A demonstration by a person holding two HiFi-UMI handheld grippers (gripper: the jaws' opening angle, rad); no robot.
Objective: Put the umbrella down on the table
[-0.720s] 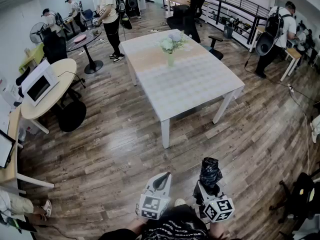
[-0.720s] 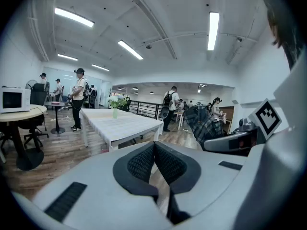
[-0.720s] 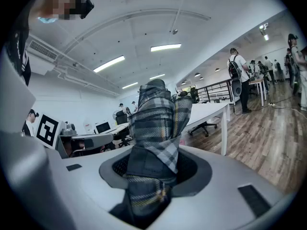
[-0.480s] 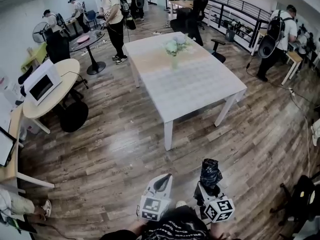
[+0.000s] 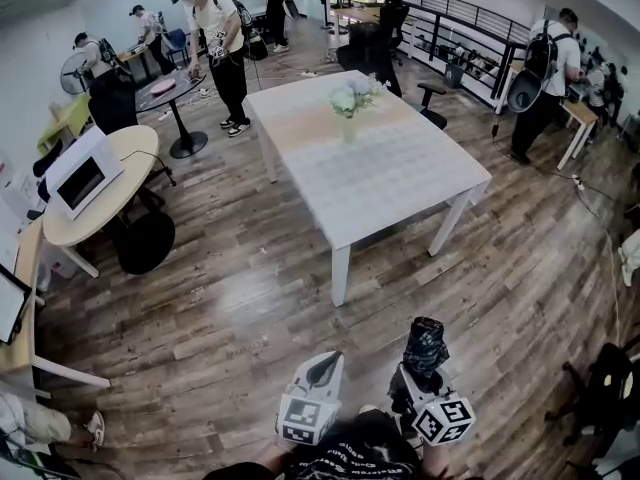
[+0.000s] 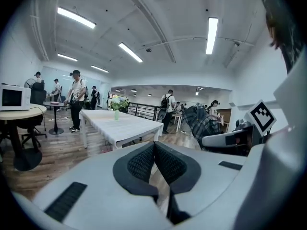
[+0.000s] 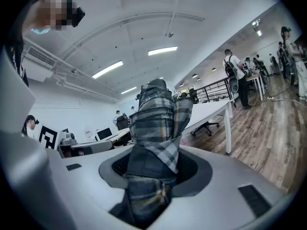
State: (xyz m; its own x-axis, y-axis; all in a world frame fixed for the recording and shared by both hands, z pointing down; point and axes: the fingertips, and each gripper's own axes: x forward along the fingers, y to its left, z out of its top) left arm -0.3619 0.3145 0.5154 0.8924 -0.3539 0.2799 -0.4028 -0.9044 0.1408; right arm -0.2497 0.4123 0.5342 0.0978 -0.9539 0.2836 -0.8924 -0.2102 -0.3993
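I hold the right gripper (image 7: 156,169) pinched on the folded plaid umbrella (image 7: 156,123), left gripper (image 6: 154,152) pressed shut and empty, table (image 5: 400,183) well ahead; risk is the top-heavy umbrella pivoting or slipping in the pads before I reach it.

The floor (image 5: 230,308) is brown wood. A big white table (image 5: 400,183) stands in the middle, with a vase of flowers (image 5: 347,103) near its far end. To the left is a round table (image 5: 128,148) with a microwave (image 5: 78,178) on it and a black seat (image 5: 145,240) just beside it. Farther back, a person (image 5: 215,43) stands next to a small dark table (image 5: 165,88). A black railing (image 5: 470,13) runs along the far right. The walls (image 6: 19,66) and ceiling (image 6: 158,13) are white, and the long lights (image 6: 211,35) are on.
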